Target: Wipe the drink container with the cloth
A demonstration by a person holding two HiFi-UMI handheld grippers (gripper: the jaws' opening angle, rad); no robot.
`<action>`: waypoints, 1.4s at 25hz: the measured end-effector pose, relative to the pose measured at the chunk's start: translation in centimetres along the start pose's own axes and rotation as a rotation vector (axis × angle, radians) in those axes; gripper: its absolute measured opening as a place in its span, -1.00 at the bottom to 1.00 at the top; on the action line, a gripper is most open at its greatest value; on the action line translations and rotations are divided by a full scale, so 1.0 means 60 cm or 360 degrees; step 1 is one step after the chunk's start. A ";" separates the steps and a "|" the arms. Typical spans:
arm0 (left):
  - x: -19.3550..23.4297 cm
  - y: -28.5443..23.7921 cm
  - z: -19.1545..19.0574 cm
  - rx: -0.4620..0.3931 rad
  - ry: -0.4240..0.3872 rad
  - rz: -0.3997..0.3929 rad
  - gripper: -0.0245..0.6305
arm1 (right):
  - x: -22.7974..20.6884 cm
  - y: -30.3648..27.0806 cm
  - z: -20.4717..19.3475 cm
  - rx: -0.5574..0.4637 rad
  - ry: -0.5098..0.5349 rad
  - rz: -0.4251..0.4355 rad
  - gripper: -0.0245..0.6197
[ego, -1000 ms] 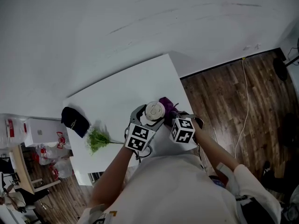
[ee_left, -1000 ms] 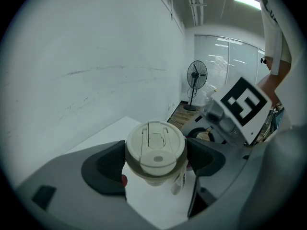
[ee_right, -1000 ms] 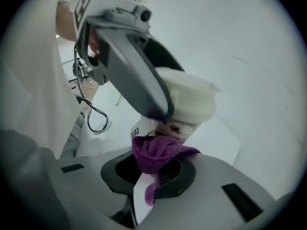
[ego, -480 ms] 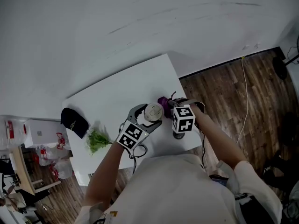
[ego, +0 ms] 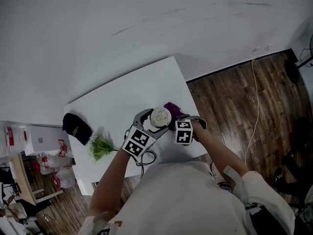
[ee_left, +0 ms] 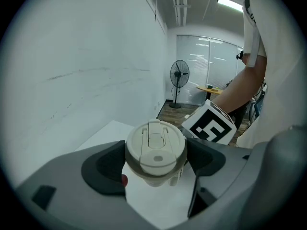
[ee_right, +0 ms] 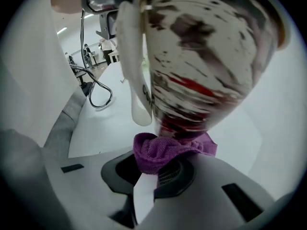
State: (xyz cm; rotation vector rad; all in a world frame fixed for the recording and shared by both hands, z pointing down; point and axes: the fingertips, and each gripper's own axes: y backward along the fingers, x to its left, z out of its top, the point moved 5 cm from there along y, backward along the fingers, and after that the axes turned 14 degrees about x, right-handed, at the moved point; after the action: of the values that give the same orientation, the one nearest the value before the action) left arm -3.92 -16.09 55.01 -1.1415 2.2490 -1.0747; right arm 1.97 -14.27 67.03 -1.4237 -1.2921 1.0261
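White surface [ego: 113, 106] below. Left claw [ee_left: 155, 165] clamps the cup [ee_left: 155, 147]; right claw [ee_right: 158, 178] pinches the cloth [ee_right: 163, 150] (purple) against it. Rub softly and hold the cup steady.

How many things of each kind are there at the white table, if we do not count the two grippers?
Drink container: 1
Purple cloth: 1
Dark cap: 1
Green leafy bunch: 1
Total: 4

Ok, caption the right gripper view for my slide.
Right gripper presses a purple cloth against the base of a speckled drink cup.
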 end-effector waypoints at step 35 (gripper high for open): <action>-0.003 0.000 0.001 0.0021 0.0061 0.0014 0.34 | -0.030 0.025 -0.007 0.0093 -0.0065 -0.0126 -0.71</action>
State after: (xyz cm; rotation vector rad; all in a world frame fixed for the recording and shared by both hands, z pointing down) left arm -3.79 -15.97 54.95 -1.1140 2.2706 -1.1152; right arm 2.50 -16.15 65.68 -1.3035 -1.3265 1.0361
